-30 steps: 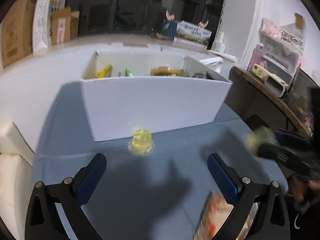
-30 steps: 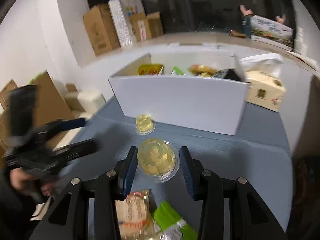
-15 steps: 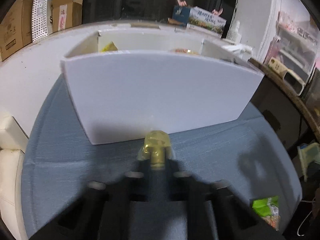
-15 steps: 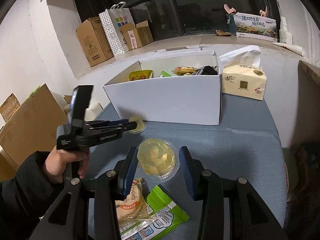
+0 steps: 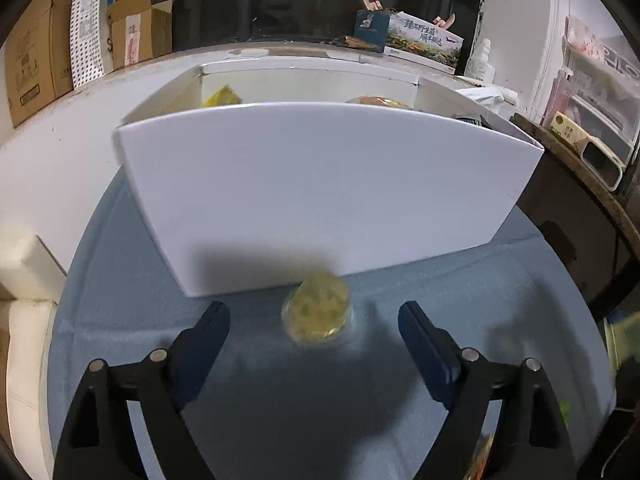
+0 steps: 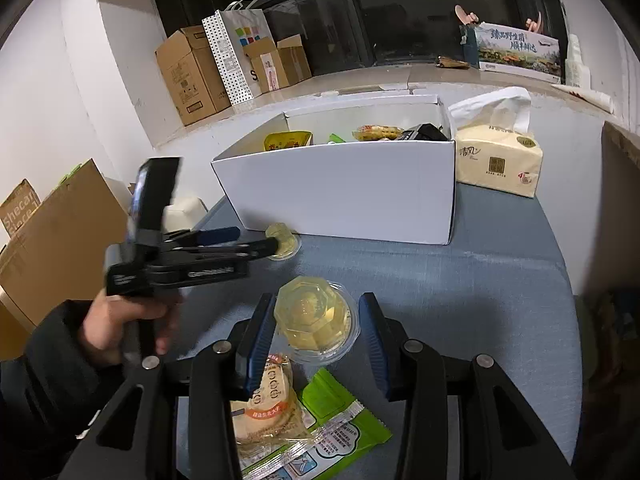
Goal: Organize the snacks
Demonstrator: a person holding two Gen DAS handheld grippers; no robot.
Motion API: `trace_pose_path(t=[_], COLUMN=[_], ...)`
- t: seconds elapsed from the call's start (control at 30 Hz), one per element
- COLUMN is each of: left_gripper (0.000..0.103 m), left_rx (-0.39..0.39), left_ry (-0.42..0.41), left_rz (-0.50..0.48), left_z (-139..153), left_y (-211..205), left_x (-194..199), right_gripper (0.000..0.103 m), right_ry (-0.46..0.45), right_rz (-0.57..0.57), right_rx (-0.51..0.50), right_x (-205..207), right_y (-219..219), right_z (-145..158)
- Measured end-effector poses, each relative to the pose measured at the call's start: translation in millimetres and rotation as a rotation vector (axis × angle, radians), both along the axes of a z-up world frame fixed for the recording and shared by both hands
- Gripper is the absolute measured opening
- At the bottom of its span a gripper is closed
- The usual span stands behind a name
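A small yellow jelly cup [image 5: 318,306] sits on the blue table right in front of the white snack box [image 5: 320,184]. My left gripper [image 5: 314,332] is open, its fingers on either side of the cup and apart from it. It shows from the side in the right wrist view [image 6: 248,242], next to the same cup [image 6: 283,242]. My right gripper [image 6: 317,330] is shut on a larger clear yellow jelly cup [image 6: 316,322], held above the table. The box [image 6: 344,190] holds several snack packets.
A round biscuit pack [image 6: 266,404] and a green sachet [image 6: 340,424] lie on the blue table [image 6: 480,300] under my right gripper. A tissue pack [image 6: 498,160] stands right of the box. Cardboard boxes [image 6: 192,76] line the back ledge.
My left gripper was shut at the small jelly cup half a second ago and now stands open around it. My right gripper has kept hold of the large cup, almost unmoved.
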State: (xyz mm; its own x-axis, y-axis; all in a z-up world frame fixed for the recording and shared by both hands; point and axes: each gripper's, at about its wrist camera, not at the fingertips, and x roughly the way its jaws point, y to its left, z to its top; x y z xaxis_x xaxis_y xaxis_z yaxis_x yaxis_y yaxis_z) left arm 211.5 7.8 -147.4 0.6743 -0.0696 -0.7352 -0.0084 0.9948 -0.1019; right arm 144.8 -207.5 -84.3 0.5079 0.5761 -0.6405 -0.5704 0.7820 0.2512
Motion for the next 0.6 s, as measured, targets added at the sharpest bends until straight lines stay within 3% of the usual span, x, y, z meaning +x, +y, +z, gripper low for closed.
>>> trace_pose_path(t=[0.13,0.17,0.2,0.23,0.43,0.6], left_gripper=[0.09,0.083,0.047,0.035,0.034,0.034], left_rx=[0.023,0.027,0.026,0.039,0.025,-0.054], left_ry=[0.025,0.019,0.012,0.03,-0.038,-0.18], left_rz=[0.016,0.012,-0.002,0.002,-0.017,-0.002], left_z=[-5,-5,-5,-7,6,55], left_y=[-9,-10,-11,-11,-6,12], left_x=[13,13,13,15,-6,-44], right_gripper=[0.046,0.046,0.046,0.046,0.046,0.046], right_ry=[0.005,0.004,0.005,0.005,0.0,-0.023], right_rz=[-0.009,-0.011,-0.011,-0.013,-0.014,-0.023], right_rx=[0.006,0.007,0.008,0.009,0.011,0.026], right_x=[0,0,0,0,-2,0], right_y=[-4,-5,-5,-5,-4,-7], right_z=[-1,-1,-1,-1,1,10])
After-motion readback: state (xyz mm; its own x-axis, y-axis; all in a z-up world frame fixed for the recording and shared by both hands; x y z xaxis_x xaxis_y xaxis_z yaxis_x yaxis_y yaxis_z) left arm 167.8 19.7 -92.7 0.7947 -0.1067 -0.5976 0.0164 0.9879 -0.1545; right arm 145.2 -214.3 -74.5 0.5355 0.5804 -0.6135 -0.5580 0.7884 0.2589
